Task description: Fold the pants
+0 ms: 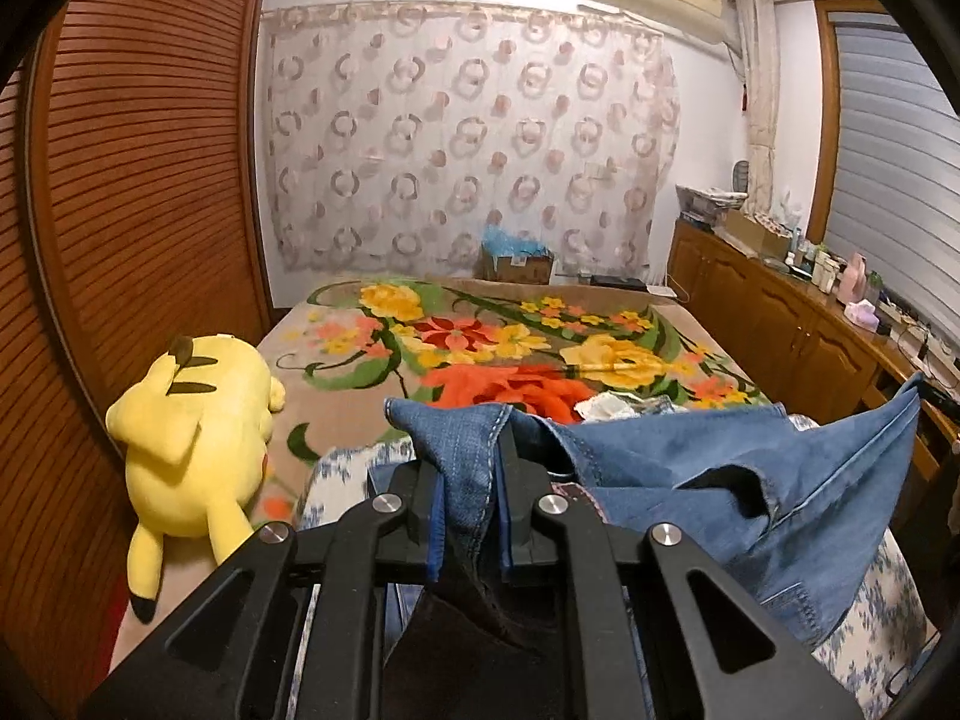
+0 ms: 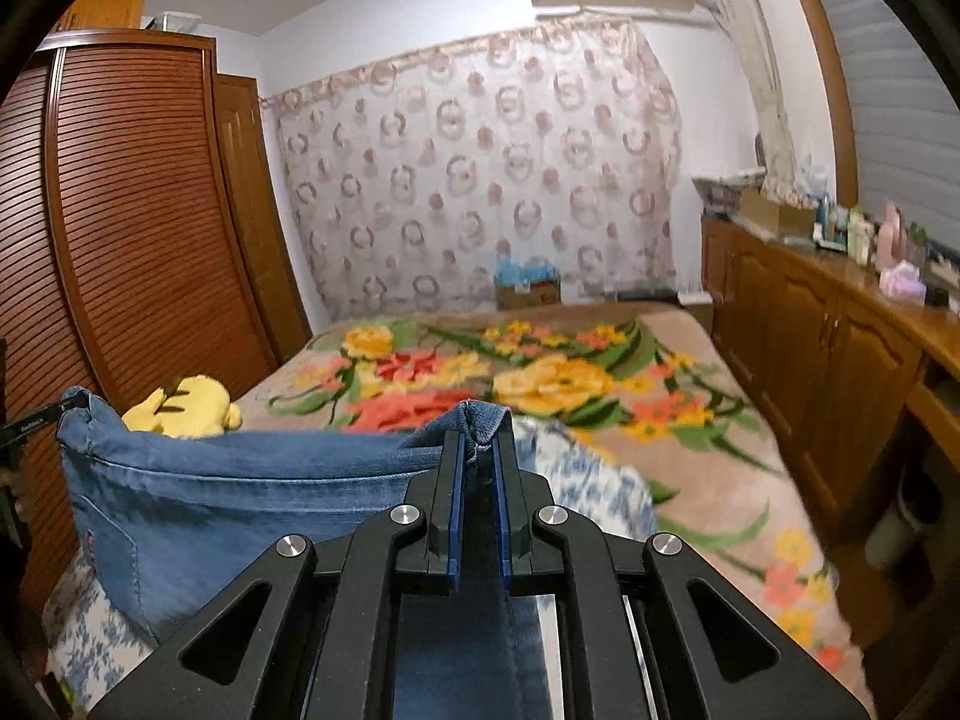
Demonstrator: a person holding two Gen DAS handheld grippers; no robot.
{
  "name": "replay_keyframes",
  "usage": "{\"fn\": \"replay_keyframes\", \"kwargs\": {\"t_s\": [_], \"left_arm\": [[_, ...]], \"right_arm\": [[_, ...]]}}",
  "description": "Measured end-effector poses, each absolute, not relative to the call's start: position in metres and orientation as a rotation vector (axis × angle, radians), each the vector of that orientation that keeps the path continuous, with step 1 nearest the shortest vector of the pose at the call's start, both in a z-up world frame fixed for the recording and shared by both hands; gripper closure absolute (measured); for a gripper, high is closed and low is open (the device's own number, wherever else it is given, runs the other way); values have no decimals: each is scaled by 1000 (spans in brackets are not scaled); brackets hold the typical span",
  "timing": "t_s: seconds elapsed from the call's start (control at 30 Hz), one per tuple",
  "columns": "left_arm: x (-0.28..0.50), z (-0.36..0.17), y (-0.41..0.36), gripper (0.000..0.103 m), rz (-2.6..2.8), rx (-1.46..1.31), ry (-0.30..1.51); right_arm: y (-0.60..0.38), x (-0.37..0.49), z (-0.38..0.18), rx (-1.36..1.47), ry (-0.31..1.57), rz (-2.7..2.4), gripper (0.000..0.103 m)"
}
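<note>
Both claws clench stitched blue denim pants [image 1: 750, 480]: left gripper [image 1: 468, 480], right gripper [image 2: 478, 468]. A fuzzy yellow plush toy [image 1: 198, 438] lies at the floral bed's [image 1: 480, 348] left edge.

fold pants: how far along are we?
Done: both grips are made. The left gripper and right gripper are each shut on a corner of the jeans. In hand: the denim hangs stretched between them above the floral blanket. Left: no fold shows yet; the jeans are still to be laid down, creased and released.
</note>
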State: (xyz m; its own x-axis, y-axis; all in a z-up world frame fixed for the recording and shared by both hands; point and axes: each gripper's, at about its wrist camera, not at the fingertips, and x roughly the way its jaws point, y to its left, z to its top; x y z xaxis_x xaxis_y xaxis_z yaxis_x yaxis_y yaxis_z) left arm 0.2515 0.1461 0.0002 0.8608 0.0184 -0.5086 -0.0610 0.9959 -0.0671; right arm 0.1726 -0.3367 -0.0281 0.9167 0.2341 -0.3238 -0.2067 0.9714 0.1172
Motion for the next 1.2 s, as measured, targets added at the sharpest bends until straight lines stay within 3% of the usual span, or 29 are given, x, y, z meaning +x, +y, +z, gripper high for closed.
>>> {"fn": "replay_keyframes", "kwargs": {"t_s": [0.47,0.9,1.0,1.07,1.1,1.17,1.2], "left_arm": [[320,-3,161,89,81,-85,551],[371,-51,167,86,100,-82,703],[372,-57,168,69,103,-81,739],[367,-58,170,51,112,-84,740],[364,-58,170,50,109,-85,738],[358,-55,170,32,104,-84,734],[354,-52,169,28,100,-82,726]], "right_arm": [[-313,231,-30,29,319,213,94],[-284,307,-63,-23,495,161,94],[-280,319,-57,-25,533,164,94],[-282,325,-49,-21,546,171,94],[-281,324,-48,-19,550,171,94],[-283,331,-37,-20,560,170,89],[-283,332,-35,-21,560,166,87]]}}
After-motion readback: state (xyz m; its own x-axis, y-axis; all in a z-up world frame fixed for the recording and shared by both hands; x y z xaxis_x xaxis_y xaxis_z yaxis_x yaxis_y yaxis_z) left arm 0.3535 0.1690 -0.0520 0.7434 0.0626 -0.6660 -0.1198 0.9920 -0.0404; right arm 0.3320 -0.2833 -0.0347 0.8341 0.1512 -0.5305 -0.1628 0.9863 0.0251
